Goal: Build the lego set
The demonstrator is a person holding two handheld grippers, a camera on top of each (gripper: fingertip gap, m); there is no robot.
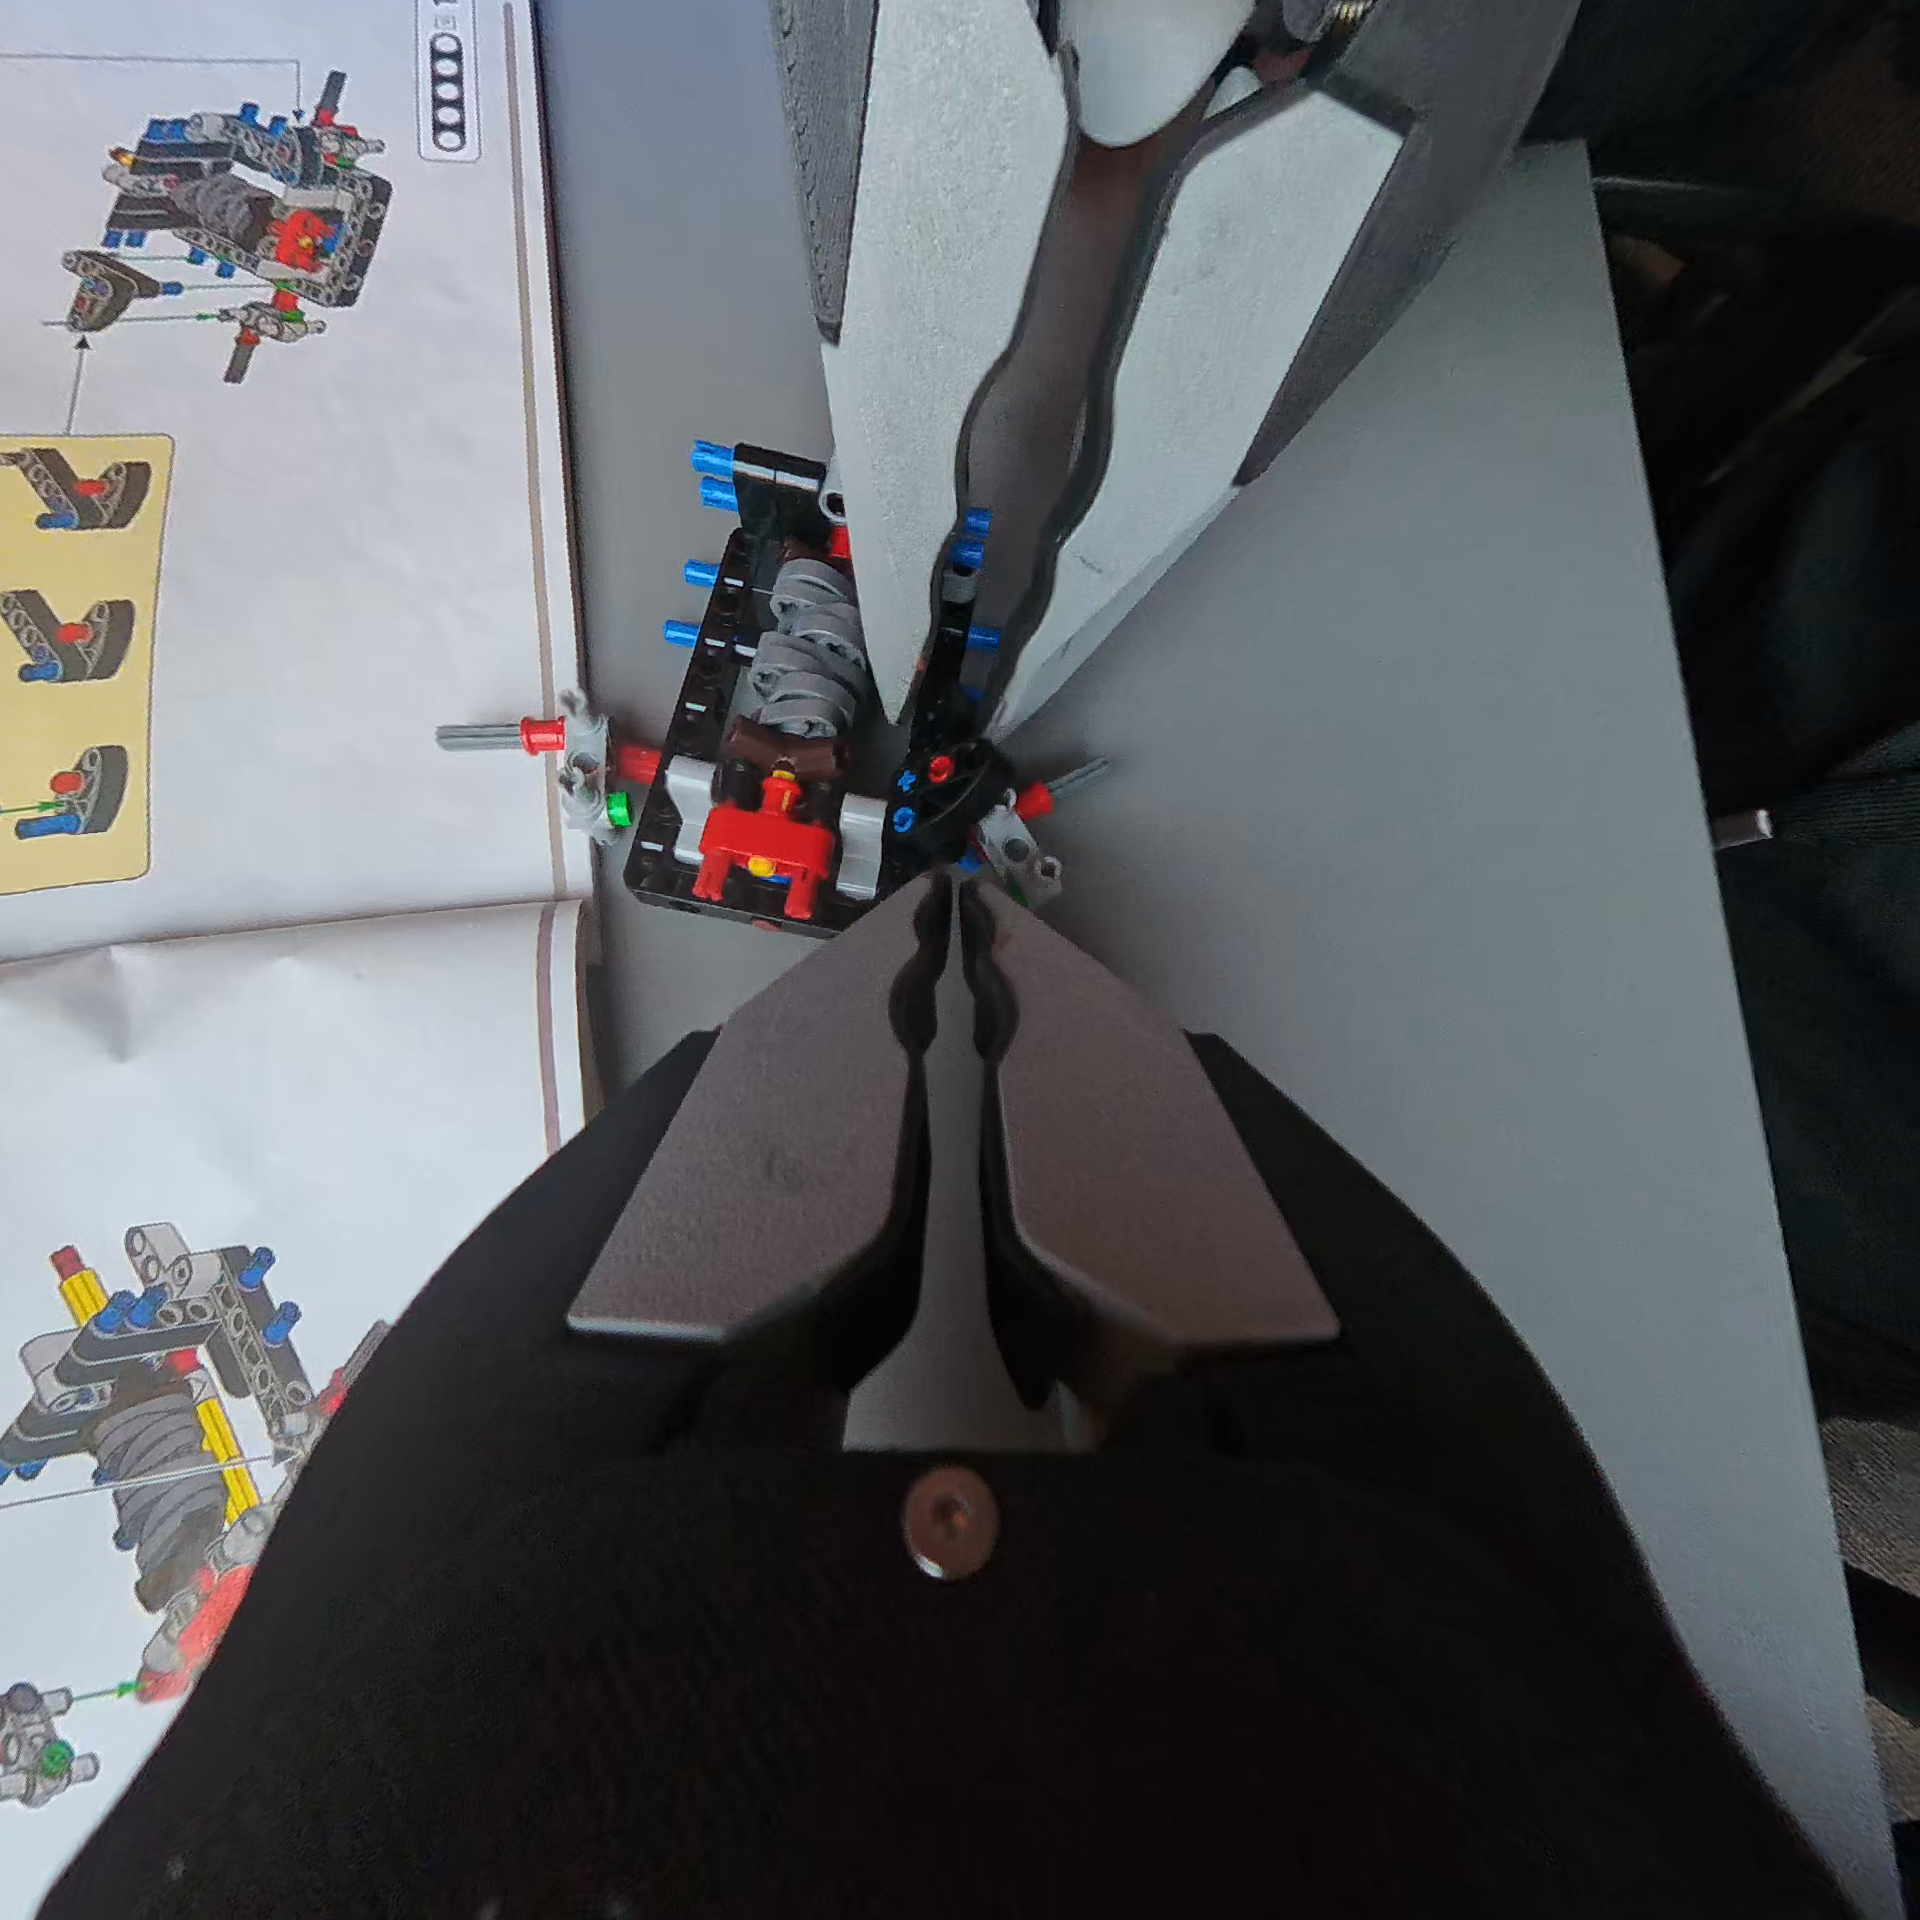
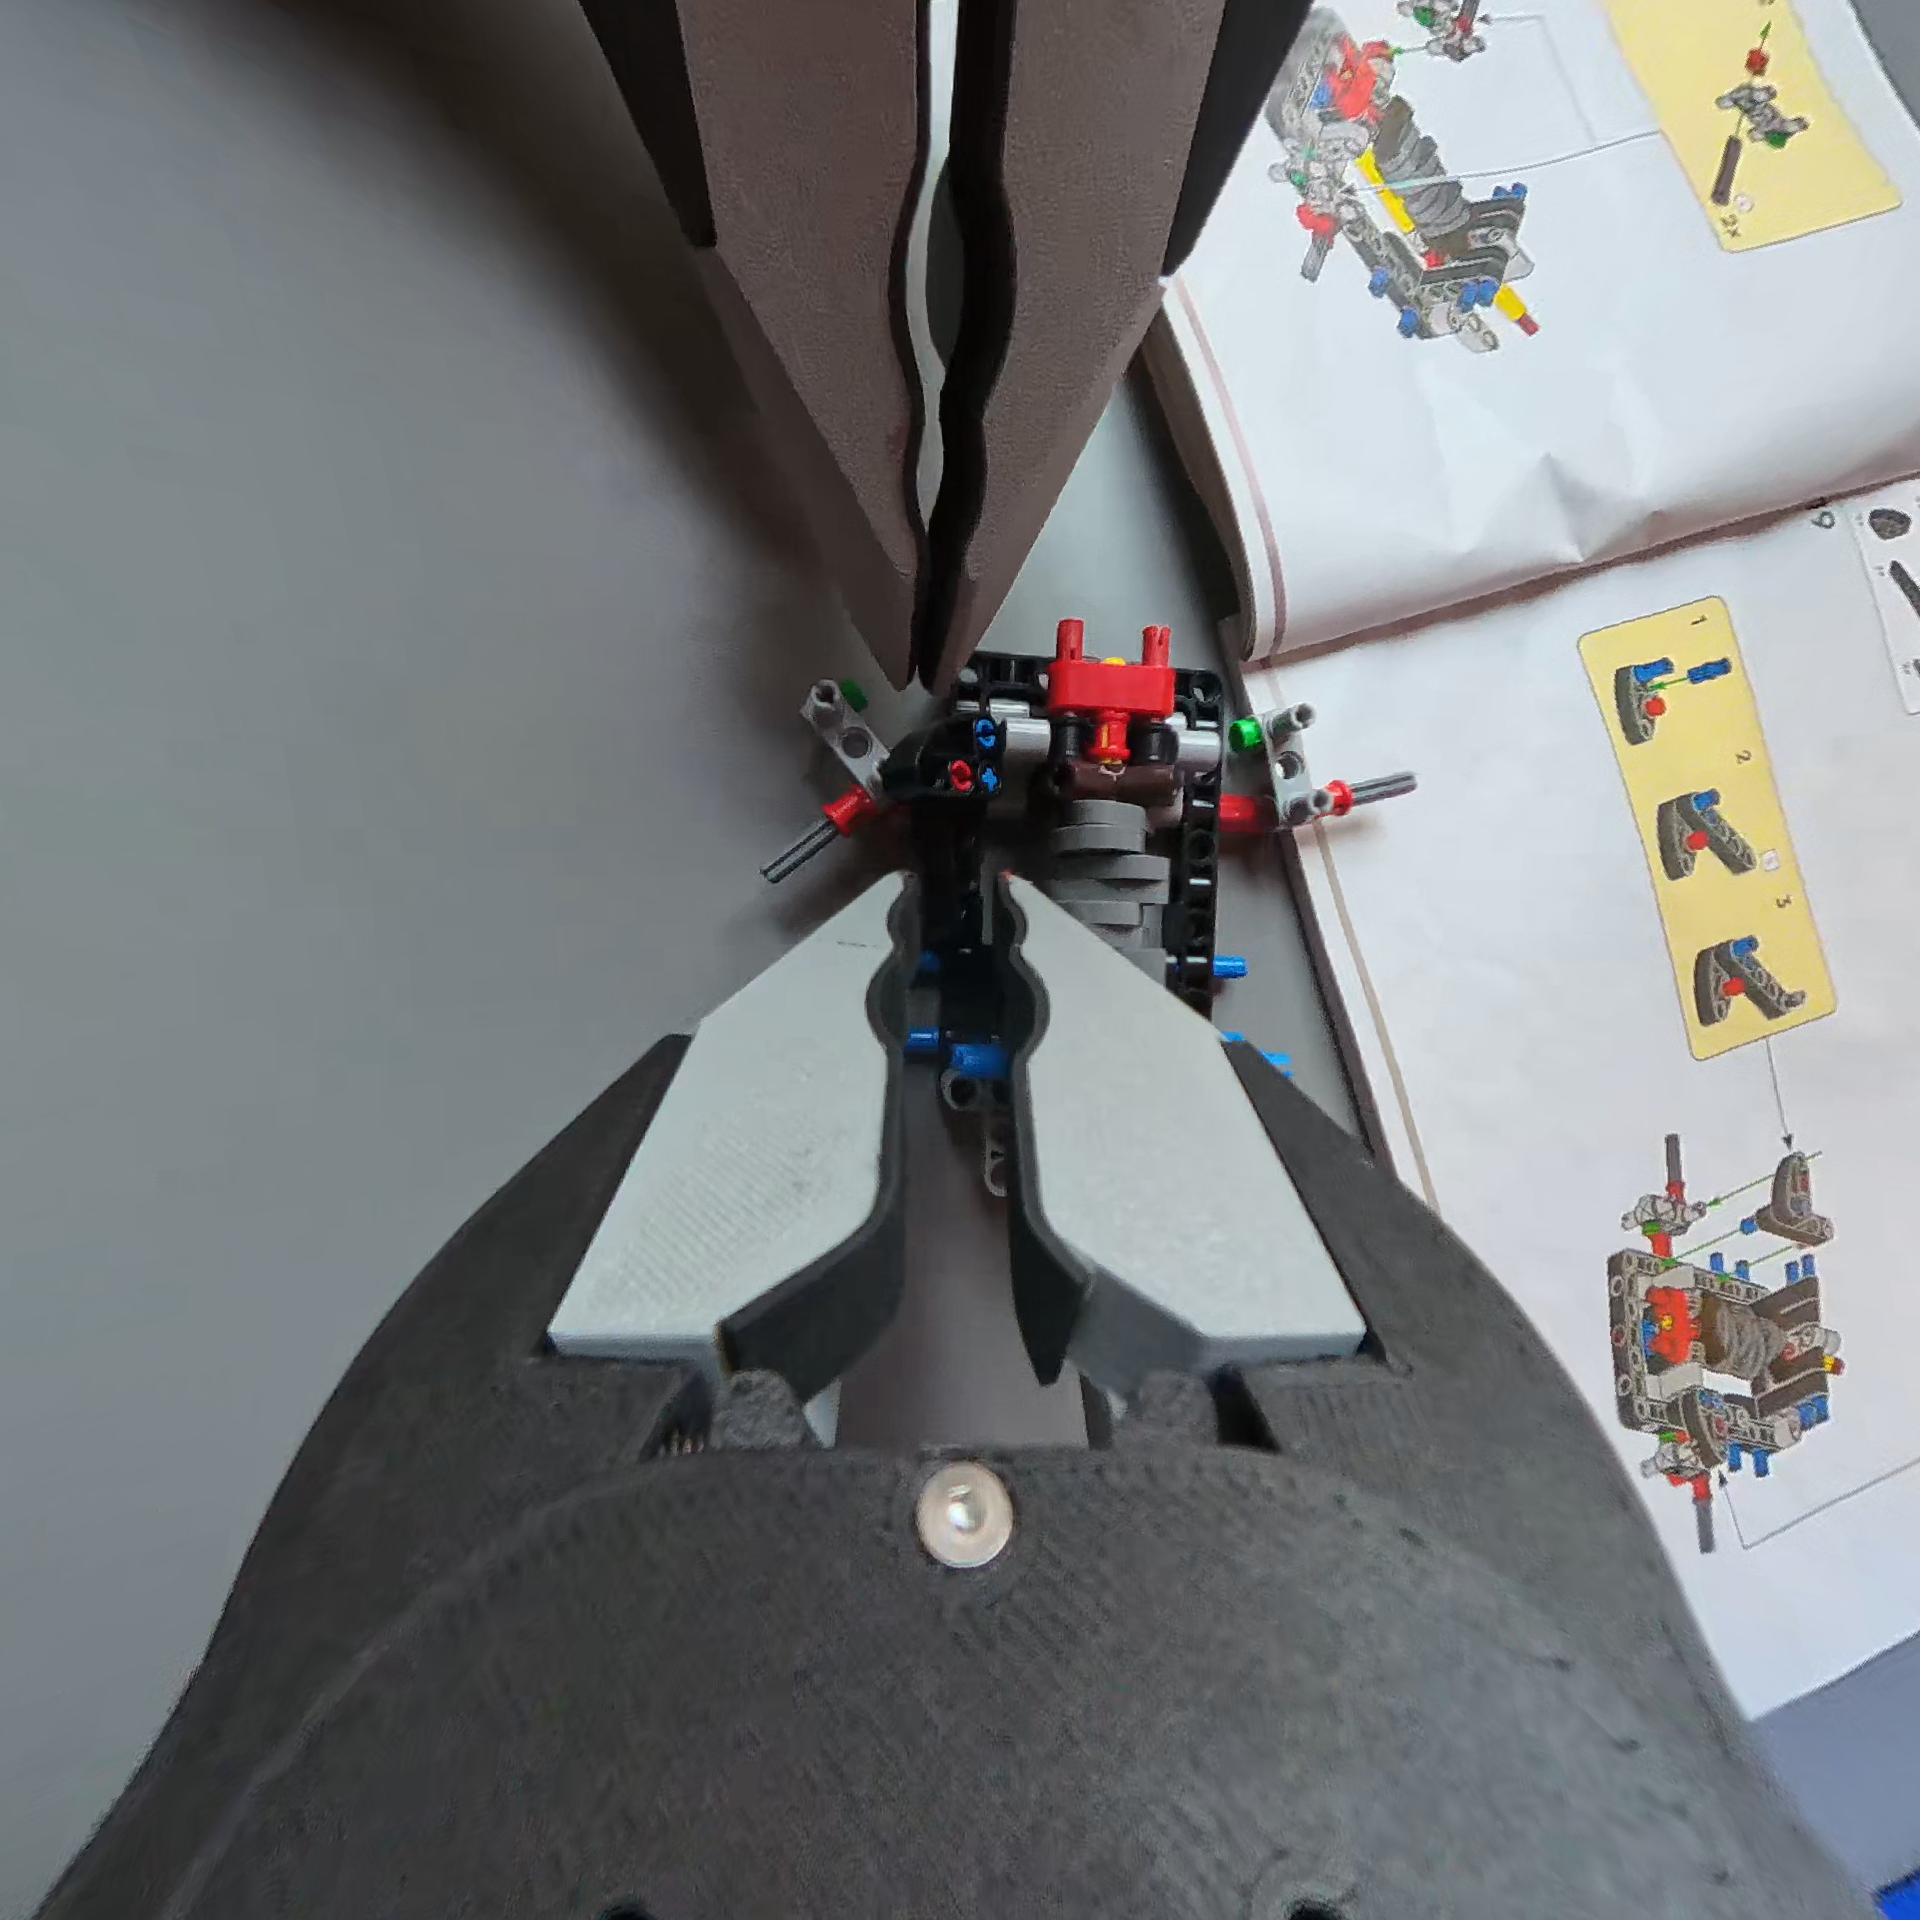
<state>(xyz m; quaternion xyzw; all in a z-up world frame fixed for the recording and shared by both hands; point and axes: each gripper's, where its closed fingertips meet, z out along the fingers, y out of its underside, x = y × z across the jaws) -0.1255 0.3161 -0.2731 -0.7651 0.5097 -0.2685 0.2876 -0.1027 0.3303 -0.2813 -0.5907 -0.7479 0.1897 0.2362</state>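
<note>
The lego assembly is a black frame with grey coiled parts, a red block and blue pins, lying on the grey table. My right gripper, with light grey fingers, is shut on the frame's black side beam. In the left wrist view the right gripper comes in from the top. My left gripper, with dark fingers, is shut, its tips against the black angled piece at the frame's corner. The left gripper also shows in the right wrist view, beside the assembly.
An open instruction booklet lies right beside the assembly, also in the right wrist view. Grey axles with red bushes stick out from both sides of the assembly. The table edge runs along the right. My two grippers' fingertips are within a few centimetres of each other.
</note>
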